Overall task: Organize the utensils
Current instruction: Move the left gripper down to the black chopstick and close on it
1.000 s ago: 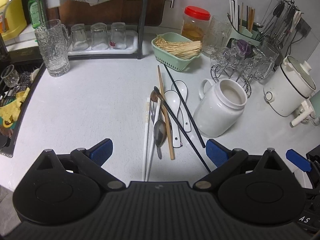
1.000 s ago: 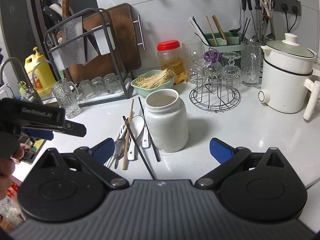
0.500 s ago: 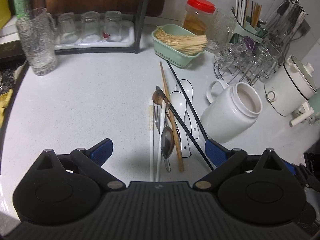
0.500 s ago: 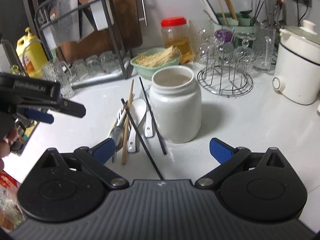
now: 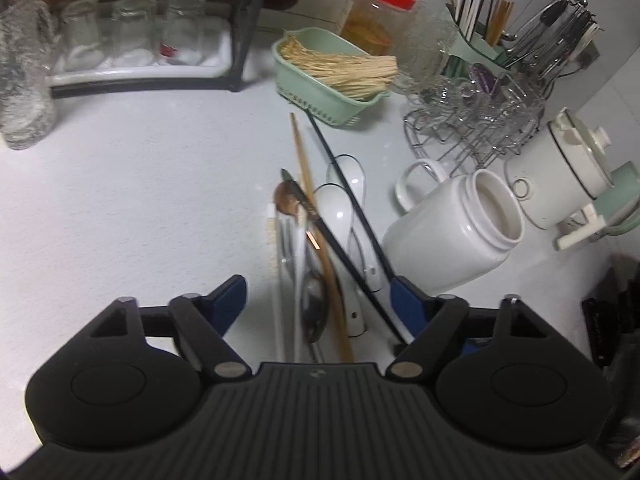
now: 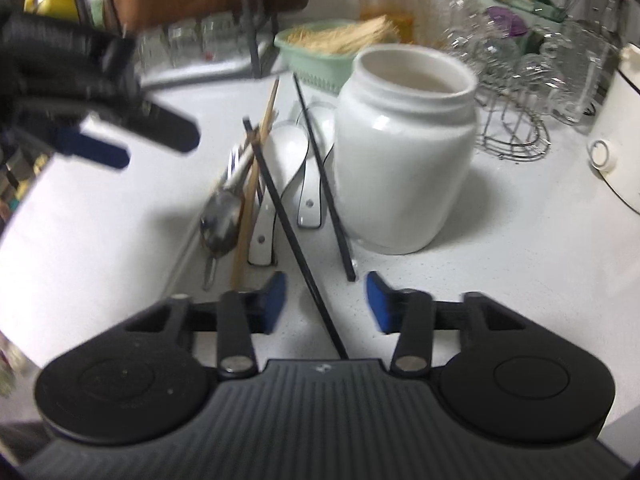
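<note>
A pile of utensils lies on the white counter: two black chopsticks, a wooden chopstick, white ceramic spoons, a metal spoon and a fork. A white jar stands right of the pile. My left gripper is open, low over the near end of the pile. My right gripper is open with its pads either side of a black chopstick, not touching it. The jar is just beyond it. The left gripper shows at the left of the right wrist view.
A green basket of sticks, a red-lidded jar, a wire glass rack, a utensil caddy and a white cooker stand behind and right. A dish rack with glasses and a glass mug stand at the back left.
Both grippers have moved forward and down toward the pile. The right gripper's jaws have narrowed around a black chopstick. The left gripper's jaws have narrowed slightly.
</note>
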The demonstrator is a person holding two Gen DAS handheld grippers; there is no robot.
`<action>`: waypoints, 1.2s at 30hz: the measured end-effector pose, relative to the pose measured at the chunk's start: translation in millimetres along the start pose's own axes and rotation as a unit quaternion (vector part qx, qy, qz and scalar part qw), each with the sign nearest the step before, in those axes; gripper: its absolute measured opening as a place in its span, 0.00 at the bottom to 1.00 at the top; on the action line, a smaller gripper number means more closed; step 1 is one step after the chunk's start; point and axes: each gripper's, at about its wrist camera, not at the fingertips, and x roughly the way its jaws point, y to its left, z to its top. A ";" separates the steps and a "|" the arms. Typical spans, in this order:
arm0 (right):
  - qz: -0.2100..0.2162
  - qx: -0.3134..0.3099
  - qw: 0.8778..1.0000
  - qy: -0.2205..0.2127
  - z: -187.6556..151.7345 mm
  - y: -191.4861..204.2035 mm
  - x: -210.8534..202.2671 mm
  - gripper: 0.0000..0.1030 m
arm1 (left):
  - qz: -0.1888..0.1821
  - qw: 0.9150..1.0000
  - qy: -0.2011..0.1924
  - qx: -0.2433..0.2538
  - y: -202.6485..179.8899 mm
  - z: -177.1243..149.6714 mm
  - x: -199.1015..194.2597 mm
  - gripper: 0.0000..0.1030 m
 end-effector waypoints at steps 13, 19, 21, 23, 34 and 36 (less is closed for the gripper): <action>-0.001 -0.051 0.998 0.028 19.4 11.9 17.3 0.26 | -0.033 0.999 0.024 -0.009 -1.5 33.0 21.5 0.60; 0.033 -0.098 0.994 0.037 15.2 7.4 22.4 0.20 | -0.016 0.998 0.026 -0.050 -3.5 30.8 25.4 0.59; 0.041 -0.104 0.993 0.035 15.7 6.9 26.5 0.19 | -0.011 0.998 0.032 -0.059 -1.6 27.5 28.0 0.56; 0.037 -0.125 0.991 0.029 18.3 7.5 26.8 0.18 | -0.008 0.997 0.033 -0.070 0.4 24.9 29.9 0.56; 0.083 -0.126 0.988 0.018 24.7 3.9 18.7 0.07 | -0.038 0.987 0.055 -0.147 9.5 20.9 49.7 0.56; 0.087 -0.126 0.988 0.013 26.1 4.4 14.8 0.07 | -0.038 0.985 0.058 -0.156 9.8 21.0 53.6 0.56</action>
